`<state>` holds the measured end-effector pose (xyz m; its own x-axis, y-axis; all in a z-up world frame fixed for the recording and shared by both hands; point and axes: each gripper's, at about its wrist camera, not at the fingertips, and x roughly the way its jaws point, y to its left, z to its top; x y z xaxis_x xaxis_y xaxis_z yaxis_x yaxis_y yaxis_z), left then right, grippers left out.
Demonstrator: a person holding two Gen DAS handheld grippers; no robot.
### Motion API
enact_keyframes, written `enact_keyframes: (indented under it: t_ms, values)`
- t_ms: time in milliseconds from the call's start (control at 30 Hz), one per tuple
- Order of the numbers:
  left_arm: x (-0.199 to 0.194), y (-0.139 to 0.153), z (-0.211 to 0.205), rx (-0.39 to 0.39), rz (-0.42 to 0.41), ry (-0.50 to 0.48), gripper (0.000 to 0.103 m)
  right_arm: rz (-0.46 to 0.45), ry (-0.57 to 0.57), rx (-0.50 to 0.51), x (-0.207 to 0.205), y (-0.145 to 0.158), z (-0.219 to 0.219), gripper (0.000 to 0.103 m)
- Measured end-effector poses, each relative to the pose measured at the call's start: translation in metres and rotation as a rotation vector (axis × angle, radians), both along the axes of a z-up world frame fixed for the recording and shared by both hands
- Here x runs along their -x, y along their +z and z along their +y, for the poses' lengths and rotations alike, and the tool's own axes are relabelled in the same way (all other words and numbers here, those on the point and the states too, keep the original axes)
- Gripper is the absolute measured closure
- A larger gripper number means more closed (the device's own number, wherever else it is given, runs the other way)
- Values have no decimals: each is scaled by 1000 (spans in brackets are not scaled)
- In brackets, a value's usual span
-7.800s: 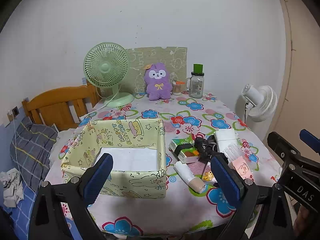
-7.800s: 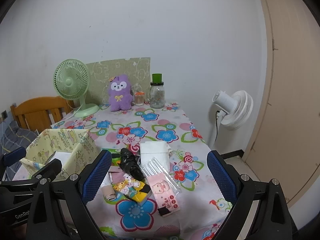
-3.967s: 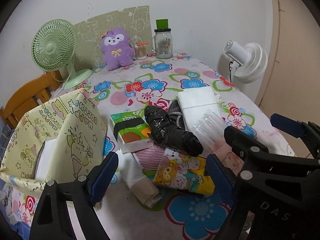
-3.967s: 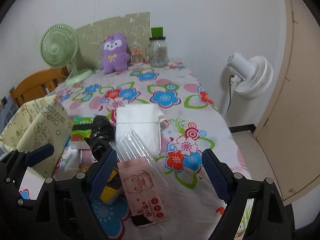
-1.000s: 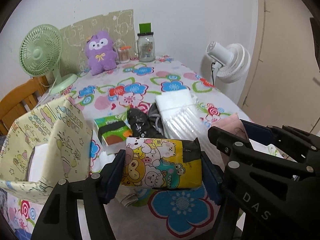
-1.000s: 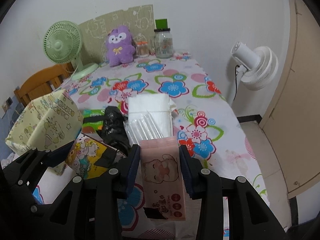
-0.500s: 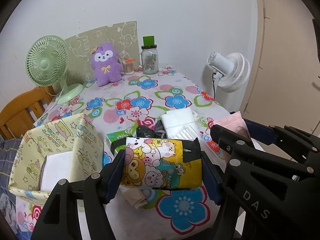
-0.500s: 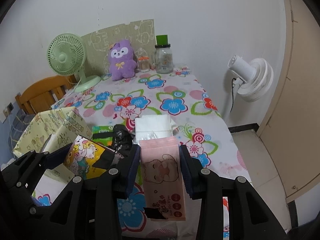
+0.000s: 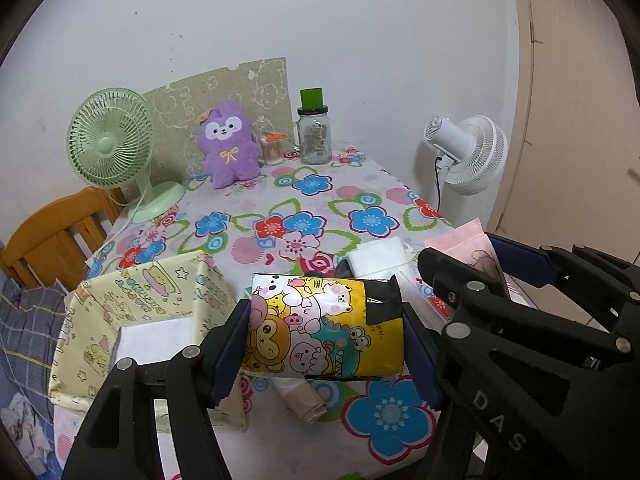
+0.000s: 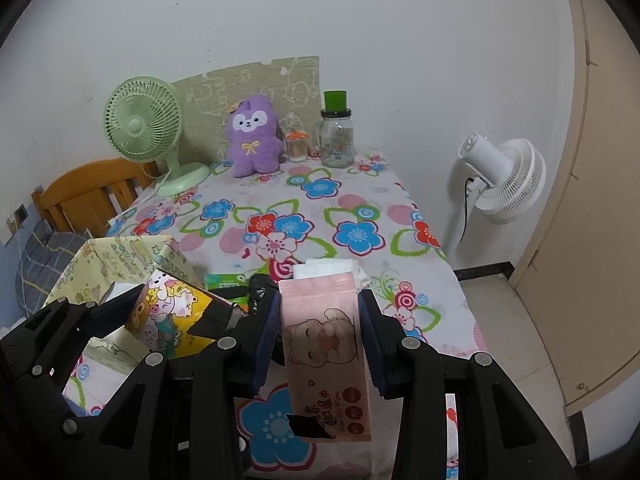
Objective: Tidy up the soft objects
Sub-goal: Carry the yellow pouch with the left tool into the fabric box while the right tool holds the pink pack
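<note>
The left gripper (image 9: 326, 344) is closed across the short ends of a cartoon-animal tissue pack (image 9: 324, 326), the pads pressing its 2 sides so that the soft pack is carried flat and level, clear of the table. At 3 o'clock of it, the right gripper (image 10: 320, 336) is clamped on a pink wet-wipes pack (image 10: 326, 344), which is gripped by its upper half and left to hang lengthwise below the jaws; the narrower hold suits the slimmer pack. Both packs are held above the floral tablecloth (image 9: 304, 200), presumably so that they can be carried over the rim of the yellow patterned fabric box (image 9: 140, 312), which stands at 9 o'clock of the left gripper with a white item (image 9: 154, 336) already seen inside it. The box is judged to be the destination, since it sits open-topped beside the clutter. Left on the cloth beyond the grippers, at 12 o'clock, are a white tissue pack (image 9: 376, 258), a green tissue pack (image 10: 224, 279) and a black crumpled item (image 10: 260, 285); a beige rolled item (image 9: 308, 404) lies under the left pack. At the far edge a purple plush toy (image 9: 230, 144), a green desk fan (image 9: 110, 140) and a glass jar (image 9: 315, 136) are kept well apart from the work.
</note>
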<state>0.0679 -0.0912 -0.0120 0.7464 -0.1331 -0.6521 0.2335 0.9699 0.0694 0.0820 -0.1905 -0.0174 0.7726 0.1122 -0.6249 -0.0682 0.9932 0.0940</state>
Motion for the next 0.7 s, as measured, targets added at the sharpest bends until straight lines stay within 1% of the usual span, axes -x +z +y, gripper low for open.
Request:
enact_keyframes:
  t_ms: [367, 700]
  values:
    - [-2, 12, 25, 0, -9, 21, 31, -8, 28, 42, -4, 15, 29, 60]
    - [-10, 20, 55, 6, -3, 54, 31, 0, 57, 43, -13, 25, 58, 60]
